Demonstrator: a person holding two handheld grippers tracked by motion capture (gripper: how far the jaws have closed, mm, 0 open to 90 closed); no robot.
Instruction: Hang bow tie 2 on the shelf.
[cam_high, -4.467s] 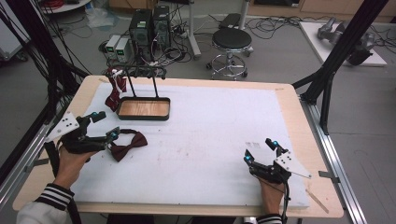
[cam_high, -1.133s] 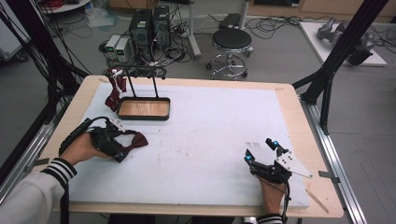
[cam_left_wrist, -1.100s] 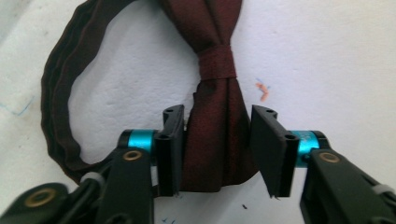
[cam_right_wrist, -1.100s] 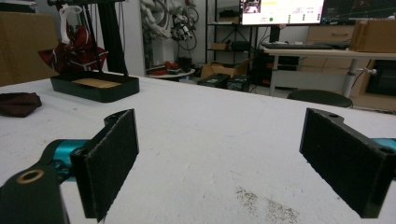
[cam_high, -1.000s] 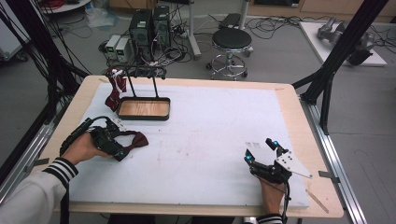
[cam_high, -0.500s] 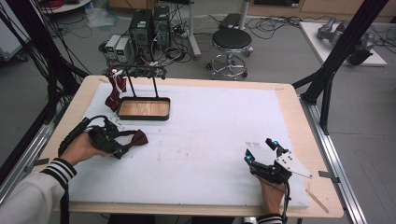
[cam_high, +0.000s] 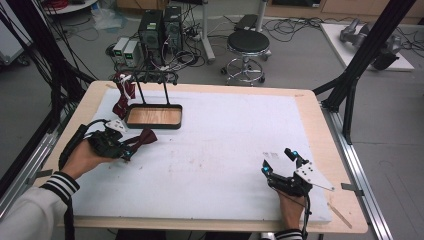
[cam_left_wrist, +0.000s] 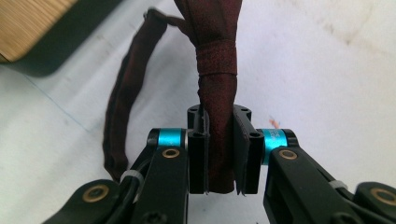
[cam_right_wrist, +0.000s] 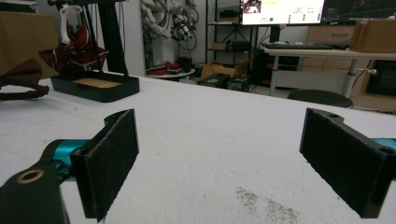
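In the high view, the left gripper (cam_high: 126, 150) sits at the middle left of the frame, over the white mat (cam_high: 220, 150), with its tips on the near wing of a dark red bow tie (cam_high: 142, 137). The bow tie lies just below the lower edge of the black tray (cam_high: 152, 116), whose wooden floor shows bare. Above the tray's left end, a second dark red bow tie (cam_high: 122, 97) hangs from the black rack (cam_high: 155, 77). The right gripper (cam_high: 280, 162) rests at the lower right of the frame, well apart from all of this, with its jaws spread and nothing between them.

The left gripper view gives what the high view is too small to tell. The two black jaws have just closed and are clamped on one wing of the bow tie (cam_left_wrist: 217, 93), the fabric squeezed into a narrow fold between the pads. The wrapped centre knot stands just above the jaw tips, and the neck strap (cam_left_wrist: 123, 107) loops down the left of the frame, lying on the mat. A corner of the tray (cam_left_wrist: 32, 23) shows at the upper left.

The right gripper view looks level across the mat (cam_right_wrist: 210, 140). Its jaws stand wide apart at the lower left and lower right. Far off at the upper left are the tray (cam_right_wrist: 95, 86), the hanging bow tie (cam_right_wrist: 77, 49) behind it, and part of the held bow tie (cam_right_wrist: 21, 79) at the left edge.
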